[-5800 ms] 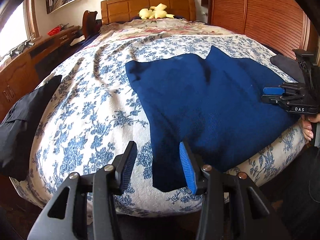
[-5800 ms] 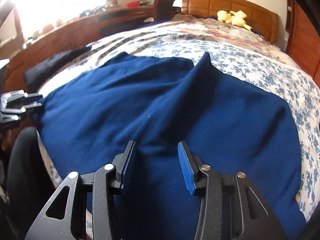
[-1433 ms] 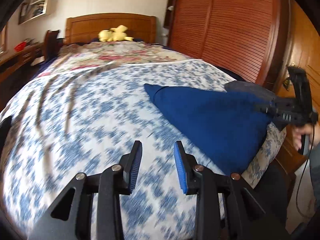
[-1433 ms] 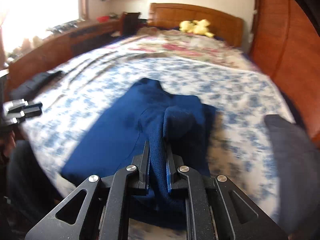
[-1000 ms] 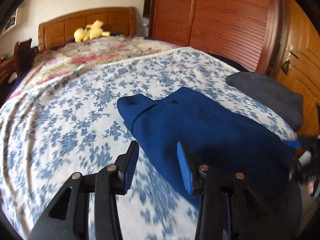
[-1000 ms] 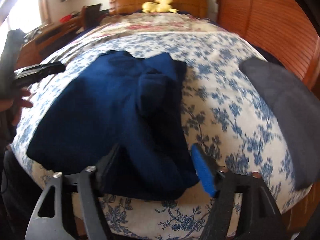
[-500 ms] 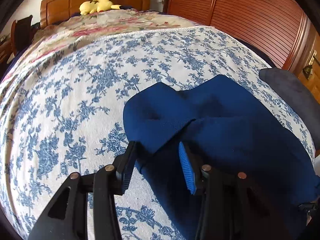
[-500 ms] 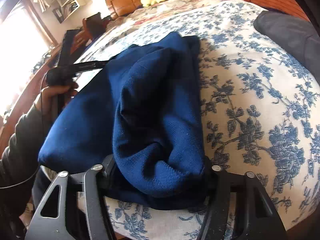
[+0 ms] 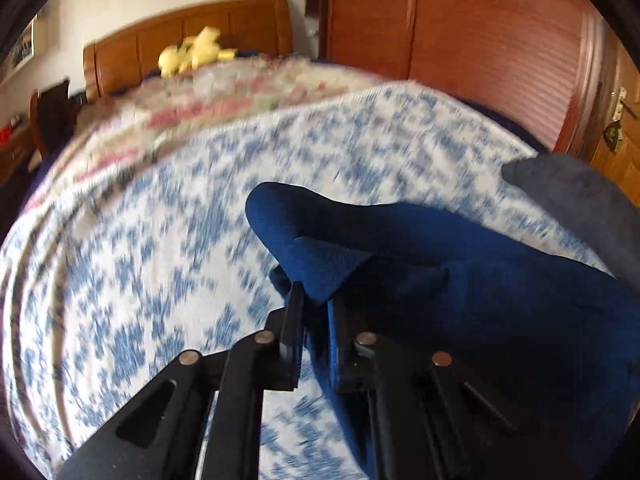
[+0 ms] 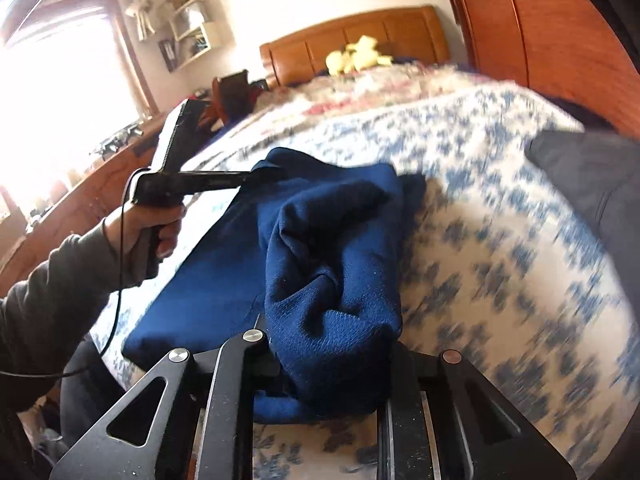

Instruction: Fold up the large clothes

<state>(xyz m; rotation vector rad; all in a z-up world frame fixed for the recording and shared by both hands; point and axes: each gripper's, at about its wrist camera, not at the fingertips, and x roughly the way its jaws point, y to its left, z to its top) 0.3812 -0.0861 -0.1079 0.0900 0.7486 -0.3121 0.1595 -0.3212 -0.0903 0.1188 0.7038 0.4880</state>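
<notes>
Both claws are now gripping the navy sweater (image 10: 332, 280) on the floral bed (image 9: 140, 260), our left claw (image 9: 314, 304) clamped on its far corner and our right claw (image 10: 328, 364) closing around the bunched near end, so we are judging the next fold ready to begin.

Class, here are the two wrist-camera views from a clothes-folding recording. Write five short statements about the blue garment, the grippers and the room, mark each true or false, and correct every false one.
1. The left gripper is pinching a fold of the blue garment. True.
2. The right gripper has nothing between its fingers. False: a thick bunch of the blue garment fills the gap, and the jaws are closing on it.
3. A yellow soft toy lies by the wooden headboard. True.
4. The bedspread is plain red. False: it is white with blue flowers.
5. The dark grey item lies on top of the blue garment. False: it lies apart, at the bed's right edge.
</notes>
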